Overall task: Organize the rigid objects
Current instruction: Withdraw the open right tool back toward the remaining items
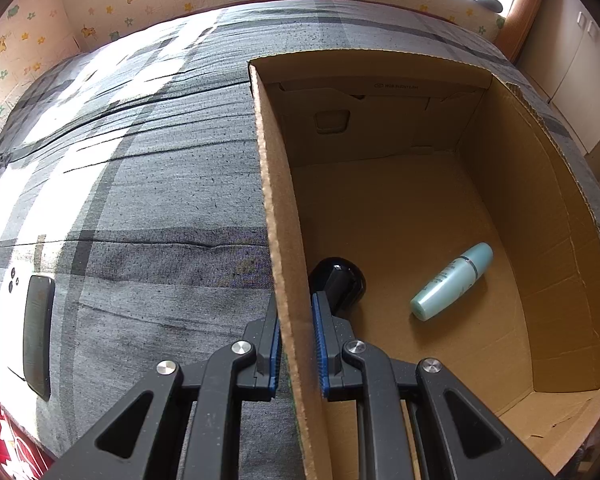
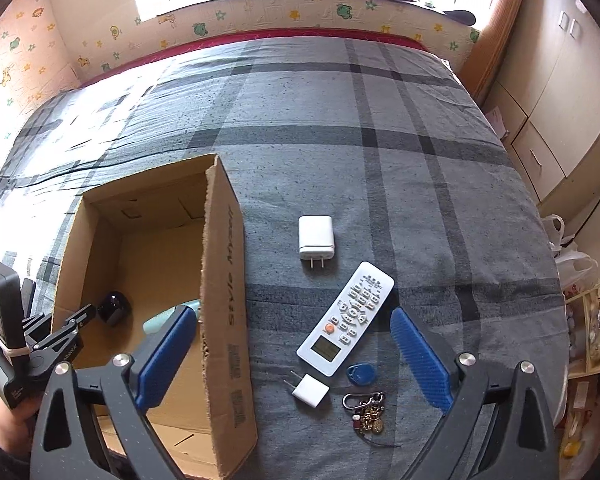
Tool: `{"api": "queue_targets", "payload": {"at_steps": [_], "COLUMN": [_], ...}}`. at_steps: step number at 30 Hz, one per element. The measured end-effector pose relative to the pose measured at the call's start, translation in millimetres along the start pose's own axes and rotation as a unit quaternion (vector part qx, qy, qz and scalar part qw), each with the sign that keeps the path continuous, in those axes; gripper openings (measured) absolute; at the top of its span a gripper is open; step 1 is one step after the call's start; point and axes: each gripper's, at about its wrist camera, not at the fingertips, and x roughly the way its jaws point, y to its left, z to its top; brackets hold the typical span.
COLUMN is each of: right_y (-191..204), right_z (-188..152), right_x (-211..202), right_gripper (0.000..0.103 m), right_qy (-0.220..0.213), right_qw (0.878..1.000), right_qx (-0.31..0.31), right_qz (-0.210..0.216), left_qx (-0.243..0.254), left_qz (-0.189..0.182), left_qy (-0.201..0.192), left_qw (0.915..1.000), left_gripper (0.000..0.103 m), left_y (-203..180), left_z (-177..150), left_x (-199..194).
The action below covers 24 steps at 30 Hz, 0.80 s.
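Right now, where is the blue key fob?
In the right wrist view the blue key fob lies on the plaid bedspread, outside the cardboard box, just below the white remote control and above the key bunch.

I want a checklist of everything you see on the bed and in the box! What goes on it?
Surface: grey plaid bedsheet, wrinkled at the far left.
Job's things: cardboard box holds a teal bottle lying down and a black round object. Still on the sheet: remote, larger charger, smaller charger, blue key fob, keychain.
Clutter: phone left of the box.
Grippers: left gripper shut on the box wall; right gripper open, empty.
Cables: nothing seen.
Surroundings: cartoon wall padding, cupboards, plastic bags.
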Motion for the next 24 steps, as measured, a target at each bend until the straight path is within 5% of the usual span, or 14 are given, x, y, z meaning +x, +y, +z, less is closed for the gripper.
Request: {"api": "queue_targets", "payload": {"at_steps": [24], "right_y": [-58], "right_z": [-19], "right_x": [76], "right_gripper": [0.103], "right_qy": [0.062], "right_qw": [0.995], "right_qx": [0.072], "right_qz": [-0.028], "left_qx": [0.007], "left_qz": [0.012], "left_qy": [-0.002], "left_qw": [0.9999], "left_gripper": [0.015], "left_y": [-10], "left_z": [-3], "left_x": [-2]}}
